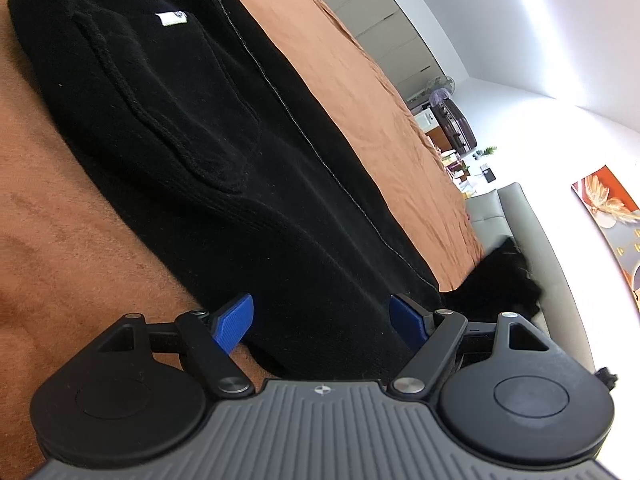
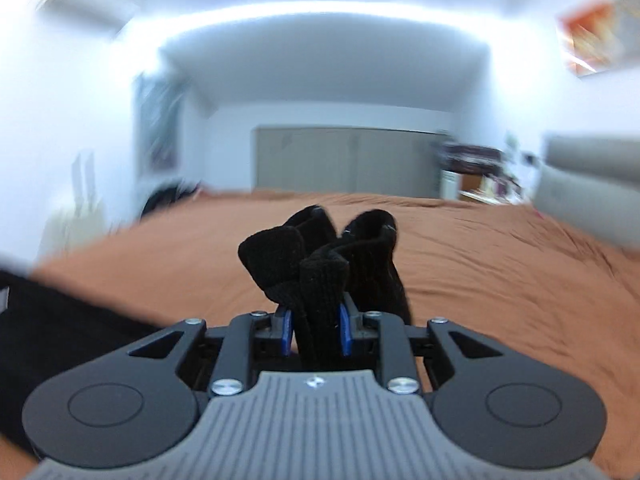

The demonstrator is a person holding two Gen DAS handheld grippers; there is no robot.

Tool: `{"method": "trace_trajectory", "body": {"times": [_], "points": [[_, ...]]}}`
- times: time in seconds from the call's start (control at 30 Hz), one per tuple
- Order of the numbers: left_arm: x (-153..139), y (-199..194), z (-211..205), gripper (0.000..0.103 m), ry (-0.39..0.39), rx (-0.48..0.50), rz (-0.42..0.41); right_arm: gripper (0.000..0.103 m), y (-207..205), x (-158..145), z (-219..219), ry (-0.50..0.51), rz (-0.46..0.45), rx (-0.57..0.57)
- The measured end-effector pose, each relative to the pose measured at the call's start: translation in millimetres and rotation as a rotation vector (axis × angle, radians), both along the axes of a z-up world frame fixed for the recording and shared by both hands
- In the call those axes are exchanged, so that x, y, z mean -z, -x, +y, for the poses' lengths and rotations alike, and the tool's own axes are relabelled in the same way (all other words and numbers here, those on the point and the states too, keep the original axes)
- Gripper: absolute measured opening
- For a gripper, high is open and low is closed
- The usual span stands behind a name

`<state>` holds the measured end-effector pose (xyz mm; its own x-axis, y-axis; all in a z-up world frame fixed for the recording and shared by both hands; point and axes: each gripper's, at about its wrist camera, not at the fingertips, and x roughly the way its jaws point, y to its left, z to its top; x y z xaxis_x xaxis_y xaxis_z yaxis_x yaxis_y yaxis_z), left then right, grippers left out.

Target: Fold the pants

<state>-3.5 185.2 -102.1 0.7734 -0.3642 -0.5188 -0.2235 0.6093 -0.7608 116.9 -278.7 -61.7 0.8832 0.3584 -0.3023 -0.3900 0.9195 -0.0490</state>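
Jaws on my right gripper [image 2: 316,330] are clamped on a bunched cuff of the black pants [image 1: 224,152], lifted over the brown bedspread [image 1: 360,80]; my left gripper [image 1: 322,316] gapes wide above them, touching nothing.

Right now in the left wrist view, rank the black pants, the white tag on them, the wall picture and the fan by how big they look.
1. Black pants, filling much of the view, though nearest the camera.
2. Wall picture, partly cut off at the edge.
3. Fan and white tag look about alike; the fan is far off, so no ranking.
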Motion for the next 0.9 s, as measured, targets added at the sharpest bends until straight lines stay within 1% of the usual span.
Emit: {"method": "trace_trajectory", "body": {"times": [0.13, 0.2, 0.27, 0.3, 0.37, 0.43, 0.47, 0.5, 0.57, 0.63, 0.67, 0.7, 0.73, 0.77, 0.87, 0.9], "points": [[-1, 6, 4, 0.09, 0.002, -0.007, -0.003, 0.019, 7, 33, 56, 0.176, 0.057, -0.114], [-3, 7, 4, 0.09, 0.002, -0.004, -0.008, 0.019, 4, 55, 76, 0.271, 0.067, -0.143], [-5, 5, 2, 0.09, 0.004, 0.0, -0.013, 0.019, -1, 74, 91, 0.36, 0.052, -0.159], [-5, 3, 0, 0.09, 0.005, 0.004, -0.016, 0.022, -6, 81, 98, 0.41, 0.056, -0.168], [-7, -1, -4, 0.09, 0.006, 0.016, -0.017, 0.023, -15, 97, 110, 0.525, 0.104, -0.204], [-8, -4, -8, 0.09, 0.006, 0.032, -0.024, 0.026, -5, 102, 115, 0.627, 0.065, -0.244], [-9, -6, -11, 0.09, 0.005, 0.041, -0.027, 0.028, -3, 101, 114, 0.658, 0.074, -0.269], [-9, -7, -14, 0.09, 0.004, 0.046, -0.028, 0.034, -1, 96, 110, 0.661, 0.093, -0.298], [-6, -10, -17, 0.091, 0.007, 0.053, -0.021, 0.037, 5, 80, 100, 0.59, 0.158, -0.363], [-4, -13, -19, 0.091, 0.014, 0.058, -0.017, 0.042, 0, 65, 83, 0.462, 0.247, -0.384], [-3, -14, -18, 0.091, 0.016, 0.061, -0.017, 0.045, -11, 61, 74, 0.397, 0.272, -0.38], [-2, -13, -19, 0.091, 0.018, 0.065, -0.017, 0.047, -16, 54, 66, 0.335, 0.28, -0.367], [-3, -14, -20, 0.091, 0.019, 0.069, -0.016, 0.048, -20, 50, 62, 0.308, 0.276, -0.348], [-2, -13, -21, 0.091, 0.019, 0.072, -0.015, 0.048, -22, 45, 63, 0.316, 0.269, -0.338], [-3, -11, -22, 0.091, 0.016, 0.079, -0.016, 0.047, -26, 54, 75, 0.391, 0.25, -0.358], [-4, -9, -21, 0.091, 0.015, 0.077, -0.016, 0.043, -27, 60, 79, 0.407, 0.263, -0.375]]}}
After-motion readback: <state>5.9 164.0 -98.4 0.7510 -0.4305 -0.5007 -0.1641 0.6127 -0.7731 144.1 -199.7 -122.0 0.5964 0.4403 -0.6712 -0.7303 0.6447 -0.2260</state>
